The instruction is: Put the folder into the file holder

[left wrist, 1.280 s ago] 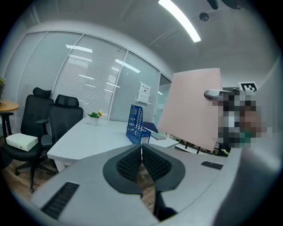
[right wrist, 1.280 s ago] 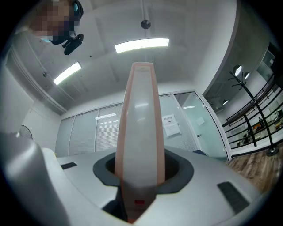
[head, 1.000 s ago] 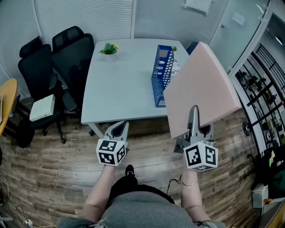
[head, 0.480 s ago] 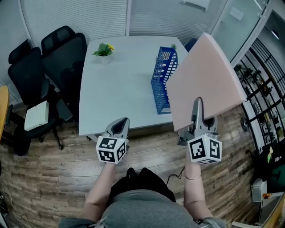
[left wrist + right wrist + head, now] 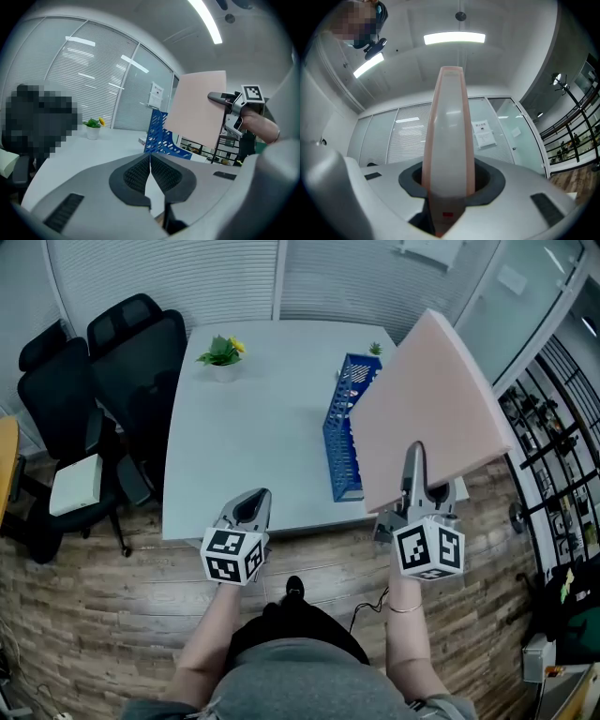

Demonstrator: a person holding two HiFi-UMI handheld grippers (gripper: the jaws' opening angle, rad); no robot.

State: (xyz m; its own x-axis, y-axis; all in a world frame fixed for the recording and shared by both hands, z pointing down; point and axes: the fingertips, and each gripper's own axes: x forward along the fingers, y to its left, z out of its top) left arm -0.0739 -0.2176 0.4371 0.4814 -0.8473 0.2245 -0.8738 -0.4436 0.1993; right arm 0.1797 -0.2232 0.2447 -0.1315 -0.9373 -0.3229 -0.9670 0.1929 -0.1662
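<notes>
- Right gripper (image 5: pixel 449 185): clamped on the lower edge of the pink folder (image 5: pixel 427 409), which is raised upright in the air, just right of the blue holder (image 5: pixel 345 432), not yet in it.
- Left gripper (image 5: pixel 150 171): jaws together, nothing between, low before the table's near edge.
- Folder: probably light, stiff enough to stand from one edge, smooth-faced; best gripped mid-edge with pads flat, to limit swing.
- Holder: upright mesh slots; likely to slide if nudged.
- Table (image 5: pixel 253 418): pale, smooth; potted plant (image 5: pixel 220 348) at the far side.
- Room: wood floor (image 5: pixel 103 615), black chairs (image 5: pixel 141 343), blinds, glass partition.
</notes>
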